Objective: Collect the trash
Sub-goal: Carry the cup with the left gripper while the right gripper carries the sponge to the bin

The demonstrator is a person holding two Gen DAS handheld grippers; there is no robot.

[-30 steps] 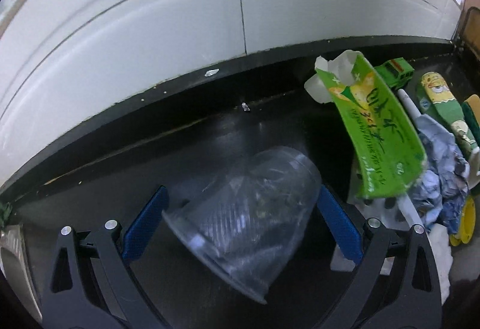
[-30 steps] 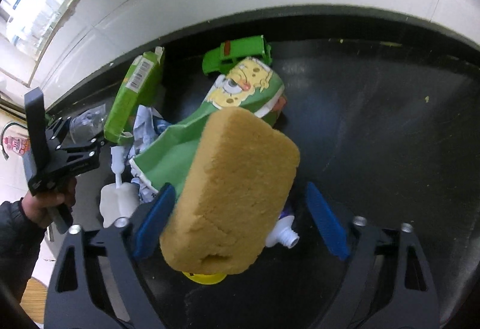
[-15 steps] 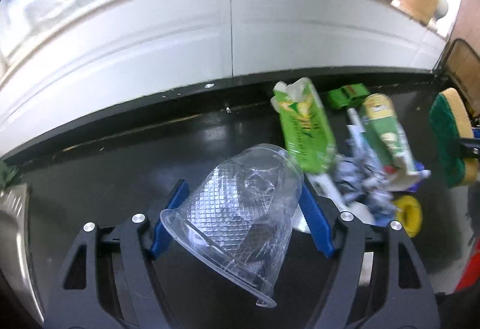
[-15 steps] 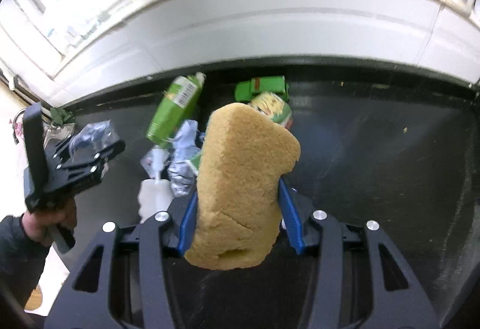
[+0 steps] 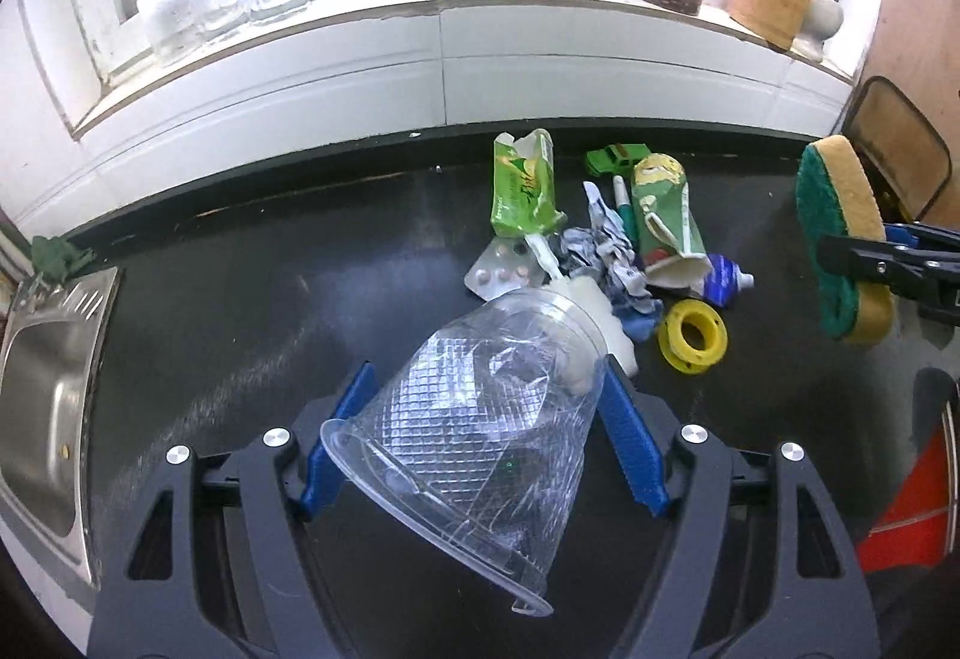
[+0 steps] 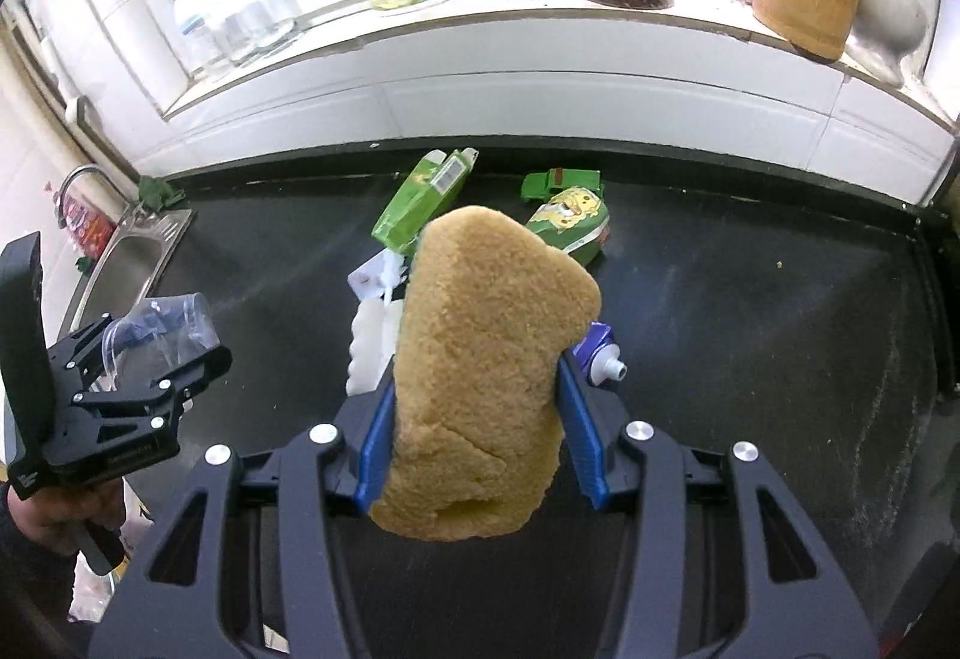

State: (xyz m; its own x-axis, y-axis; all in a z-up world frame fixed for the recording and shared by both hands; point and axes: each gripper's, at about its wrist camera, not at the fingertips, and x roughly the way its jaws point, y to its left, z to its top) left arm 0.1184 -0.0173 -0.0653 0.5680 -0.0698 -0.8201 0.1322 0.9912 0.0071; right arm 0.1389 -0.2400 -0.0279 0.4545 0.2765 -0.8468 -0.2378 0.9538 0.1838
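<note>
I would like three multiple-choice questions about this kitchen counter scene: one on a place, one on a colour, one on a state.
1. Where is the sink relative to the trash pile?
A. to its left
B. to its right
C. behind it

2. What colour is the tape ring?
A. red
B. yellow
C. white

3. What is the state of the plastic cup?
A. upright on the counter
B. lying in the sink
C. clamped tilted in the left gripper

Answers: 1 A, the basin sits at the left edge of the left wrist view. 2 B, the ring is bright yellow. 3 C, both blue pads press its sides.
</note>
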